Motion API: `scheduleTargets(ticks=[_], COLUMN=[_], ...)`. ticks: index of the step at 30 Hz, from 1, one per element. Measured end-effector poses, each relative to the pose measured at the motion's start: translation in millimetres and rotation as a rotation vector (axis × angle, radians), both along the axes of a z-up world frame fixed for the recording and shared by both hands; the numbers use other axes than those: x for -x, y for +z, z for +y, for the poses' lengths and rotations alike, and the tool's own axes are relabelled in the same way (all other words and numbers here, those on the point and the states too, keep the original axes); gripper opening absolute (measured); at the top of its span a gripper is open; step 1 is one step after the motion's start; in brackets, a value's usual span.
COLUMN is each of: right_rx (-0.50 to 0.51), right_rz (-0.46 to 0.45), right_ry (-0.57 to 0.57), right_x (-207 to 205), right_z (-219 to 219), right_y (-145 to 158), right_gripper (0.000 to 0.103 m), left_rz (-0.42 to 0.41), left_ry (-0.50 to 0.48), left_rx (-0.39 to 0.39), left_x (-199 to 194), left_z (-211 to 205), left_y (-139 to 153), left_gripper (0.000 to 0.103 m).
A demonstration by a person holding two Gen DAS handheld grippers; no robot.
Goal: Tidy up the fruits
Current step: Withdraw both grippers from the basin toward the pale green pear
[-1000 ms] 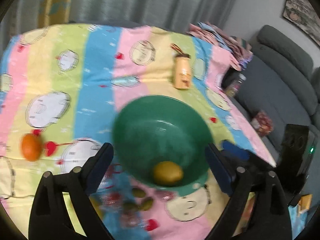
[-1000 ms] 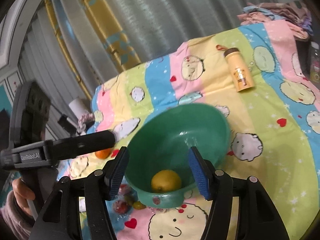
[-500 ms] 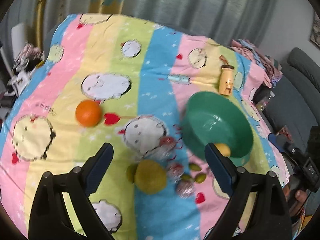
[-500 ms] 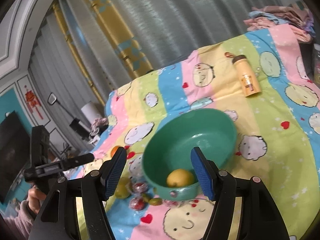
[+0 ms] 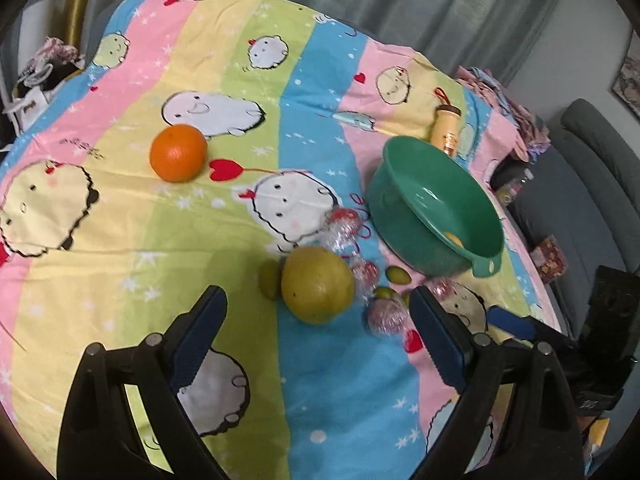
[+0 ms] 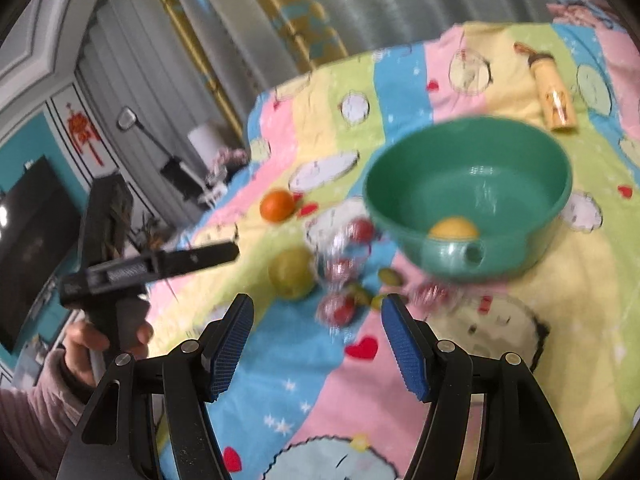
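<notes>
Since a second ago the left gripper [image 5: 318,330] has swung away from the green bowl [image 5: 430,196], which then filled the space between its fingers and now sits ahead and to the right, and the right gripper [image 6: 316,322] has drawn back from the bowl's rim toward the loose fruit. Both stand empty: the left one wide apart, the right one roughly half open, with nothing between the pads of either. Directly ahead of the left gripper, just beyond its fingertips, lies the large yellow-green fruit [image 5: 318,290], with a small green fruit [image 5: 270,279] touching its left side and wrapped red fruits [image 5: 386,314] and small green ones close on its right. The orange [image 5: 179,153] sits well ahead and to the left, apart from everything else on the striped bedsheet [image 5: 120,240]. One yellow fruit [image 6: 454,229] already lies inside the bowl, near its handle side. The big fruit is nearly round, so it offers no real long axis or heading; the small green ones look oval, but the blur hides which way they lie. The likely trouble is crowding: closing on the big fruit could catch or nudge its small neighbour, and the soft sheet lets round fruit roll toward the bed's edge. The crinkly wrap on the red fruits may slip between the pads. With both grippers heading into the same cluster, they could also bump each other.
</notes>
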State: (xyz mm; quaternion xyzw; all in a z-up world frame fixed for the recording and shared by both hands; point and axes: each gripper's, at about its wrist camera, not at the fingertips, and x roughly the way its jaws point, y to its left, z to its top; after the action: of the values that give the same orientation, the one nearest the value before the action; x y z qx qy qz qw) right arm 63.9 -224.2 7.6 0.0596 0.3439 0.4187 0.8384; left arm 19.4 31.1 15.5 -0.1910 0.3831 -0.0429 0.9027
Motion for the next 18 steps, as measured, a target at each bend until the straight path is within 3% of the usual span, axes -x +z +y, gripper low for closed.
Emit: scheduleTargets(ticks=[12,18], right_rx=[0.104,0.145], right_rz=[0.005,-0.013], right_ry=[0.077,0.095], right_x=[11.8,6.8], right_z=[45.4,76.6], right_y=[-7.8,-7.6], right_gripper=[0.068,0.068], left_rz=[-0.012,0.011], left_ry=[-0.037,-0.087], left_rx=[0.088,0.144], left_x=[-0.3,-19.2], left_z=[15.3,21.9], left_y=[-13.3,-16.0], left_gripper=[0.092,0.091])
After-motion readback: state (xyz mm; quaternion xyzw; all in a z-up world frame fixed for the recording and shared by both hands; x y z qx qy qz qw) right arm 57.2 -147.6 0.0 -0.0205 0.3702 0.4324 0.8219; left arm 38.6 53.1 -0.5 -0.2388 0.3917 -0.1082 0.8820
